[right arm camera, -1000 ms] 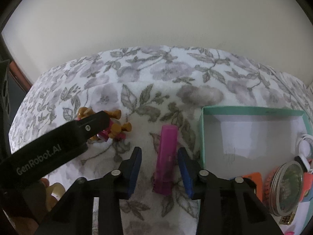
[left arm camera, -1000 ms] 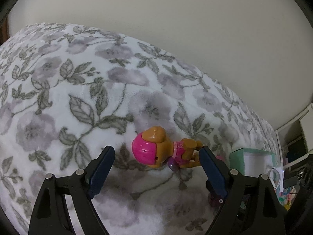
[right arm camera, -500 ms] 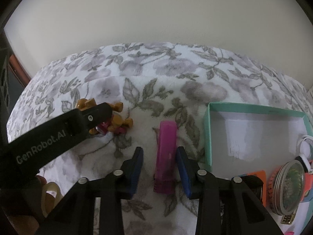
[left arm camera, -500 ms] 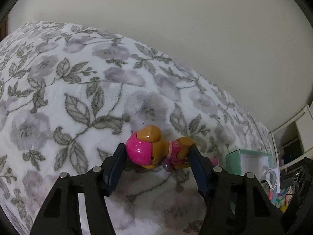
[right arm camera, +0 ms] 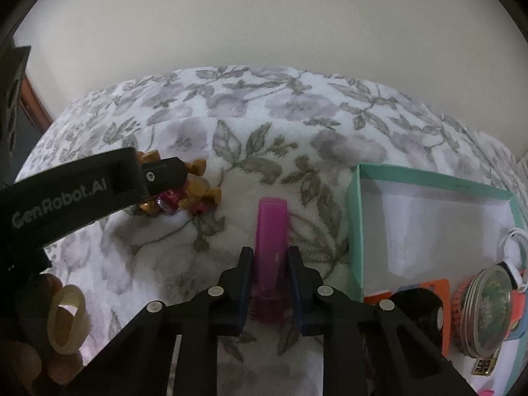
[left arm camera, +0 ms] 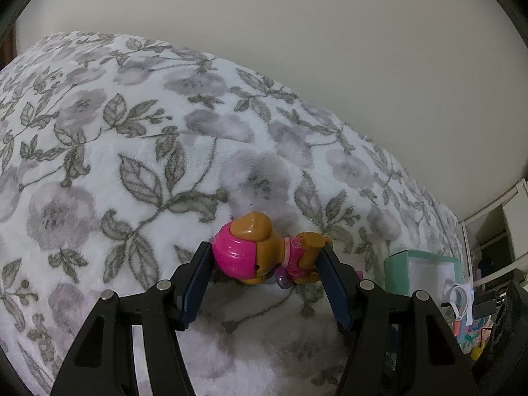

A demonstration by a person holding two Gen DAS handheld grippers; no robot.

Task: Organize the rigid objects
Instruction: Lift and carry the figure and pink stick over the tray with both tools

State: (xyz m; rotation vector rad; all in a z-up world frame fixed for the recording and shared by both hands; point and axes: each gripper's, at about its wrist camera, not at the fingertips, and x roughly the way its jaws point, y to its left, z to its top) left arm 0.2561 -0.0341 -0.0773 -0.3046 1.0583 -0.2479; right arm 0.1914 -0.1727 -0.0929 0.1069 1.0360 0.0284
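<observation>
Underneath, a floral blanket (left arm camera: 138, 151) meets a plain wall (left arm camera: 297, 33); the left hand-held gripper (left arm camera: 264, 264) clamps the toy dog (left arm camera: 260, 252).

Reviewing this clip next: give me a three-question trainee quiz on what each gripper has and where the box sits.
1. True or false: the left gripper is closed on the toy dog figure lying on the floral blanket.
2. What is between the right gripper pads? A) a round tin B) a magenta marker-like stick C) nothing
3. Fill in: in the right wrist view, the teal box lies to the ___ of the magenta stick.

Key
1. True: both pads press the figure, at its pink head and its hind end.
2. B: the jaws have just been closing and now press the stick near its ribbed end.
3. Right: the box is open-topped and its visible white floor is bare.
</observation>
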